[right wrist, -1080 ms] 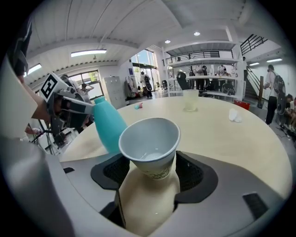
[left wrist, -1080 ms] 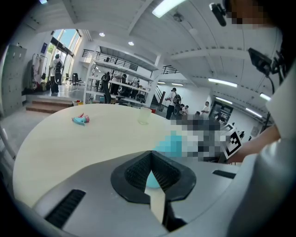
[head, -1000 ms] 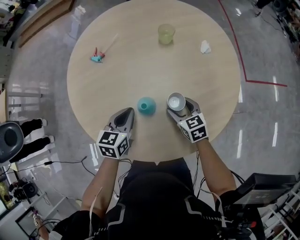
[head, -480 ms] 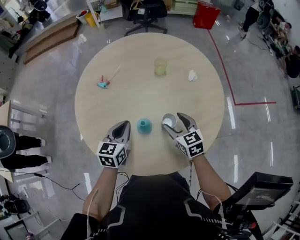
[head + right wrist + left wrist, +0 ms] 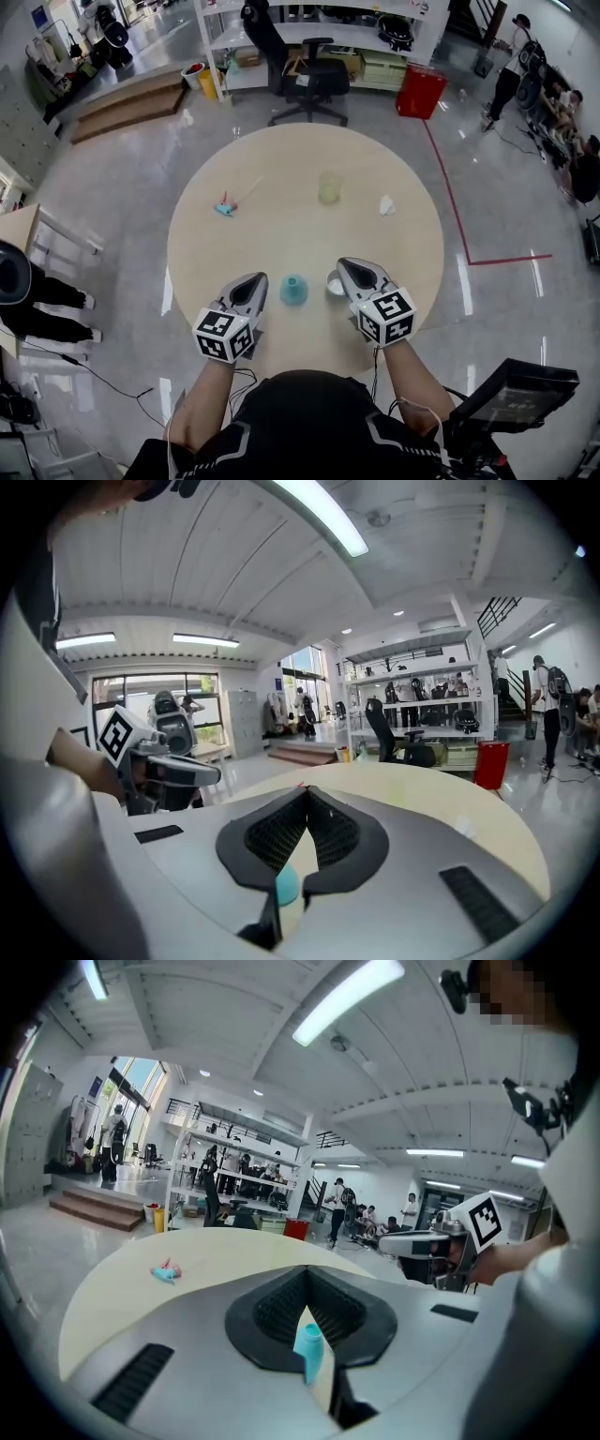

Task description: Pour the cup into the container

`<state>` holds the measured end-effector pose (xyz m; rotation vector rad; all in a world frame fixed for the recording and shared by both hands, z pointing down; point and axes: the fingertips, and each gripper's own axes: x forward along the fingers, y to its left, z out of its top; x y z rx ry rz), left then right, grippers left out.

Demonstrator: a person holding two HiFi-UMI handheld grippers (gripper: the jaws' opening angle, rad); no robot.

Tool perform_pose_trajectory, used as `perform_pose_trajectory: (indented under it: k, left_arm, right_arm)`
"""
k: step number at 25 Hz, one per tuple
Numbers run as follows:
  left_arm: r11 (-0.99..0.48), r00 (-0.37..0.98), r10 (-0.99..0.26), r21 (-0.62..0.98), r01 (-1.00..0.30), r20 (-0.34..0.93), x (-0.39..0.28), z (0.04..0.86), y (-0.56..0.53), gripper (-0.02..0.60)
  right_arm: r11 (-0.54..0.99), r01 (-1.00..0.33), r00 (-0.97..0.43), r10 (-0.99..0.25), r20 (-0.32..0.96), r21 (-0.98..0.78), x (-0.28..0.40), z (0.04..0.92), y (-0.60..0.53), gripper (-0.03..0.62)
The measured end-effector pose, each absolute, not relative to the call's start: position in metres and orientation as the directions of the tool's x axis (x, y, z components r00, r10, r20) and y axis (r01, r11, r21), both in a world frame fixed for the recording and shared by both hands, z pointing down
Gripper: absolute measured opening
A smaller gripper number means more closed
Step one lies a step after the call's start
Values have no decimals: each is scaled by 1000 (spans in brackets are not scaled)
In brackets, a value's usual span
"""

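head view: a round wooden surface fills the middle of the frame. the left tongs sit at its lower left, clenched tight with nothing in them. the right tongs at the lower right are also clenched and empty. the white cup stands on the surface just left of the right tongs' tip. the teal container stands between the two tongs. further up there's a yellowish cup, a white crumpled bit to its right and a small teal-and-pink thing off to its left.

left gripper view: the tips meet, and the teal container shows through the slit under them.

right gripper view: same deal, tips together, with a bit of teal peeking through the slit.
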<state>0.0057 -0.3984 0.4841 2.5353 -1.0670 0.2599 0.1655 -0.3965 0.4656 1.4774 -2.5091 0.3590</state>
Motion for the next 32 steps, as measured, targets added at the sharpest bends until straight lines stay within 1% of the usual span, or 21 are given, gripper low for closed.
perform_pose_trajectory:
  k: [3,6,11,15,17,20,23,27,32]
  left_arm:
    - [-634,686,-661,264,-727,305,9,480,-392,2]
    - [-622,676,-662,265,-737,325,15,478,-378,2]
    - [-607,648,-679,233,-760,346,21,477,-359,2]
    - [-616,658,-689,234,-752,303,40,460,-347,2]
    - [-632,677,-686,242,-736,265,44,442,-327,2]
    - [-671,704,-680,213,-710,205,43,422,-299,2]
    - [-680,713,-672,213,-701,201,28,426,-267,2]
    - [-681,715,-664,218,-699,218,-14,438,-201,2]
    - [-687,739,-638,274,-673,215,-57,444,-129,1]
  right_arm:
    - [480,-871,-489,-824,287,-107,171,458,-394,6]
    - [480,-868,-495,-816,300,-127,180,452,-384,7]
    - [507,-844,-536,-802,263,-176,179,455,-368,8]
    - [516,-847,-529,-803,274,-124,186,453,-359,8]
    - [521,-847,-529,-806,267,-104,180,444,-342,8]
    - [514,-855,-513,-821,249,-68,167,432,-317,8]
    - [489,-870,-489,-840,237,-61,154,424,-291,8]
    - [458,-885,-464,-859,216,-82,123,424,-225,8]
    - [390,-915,-403,-888,221,-103,94,423,-141,8]
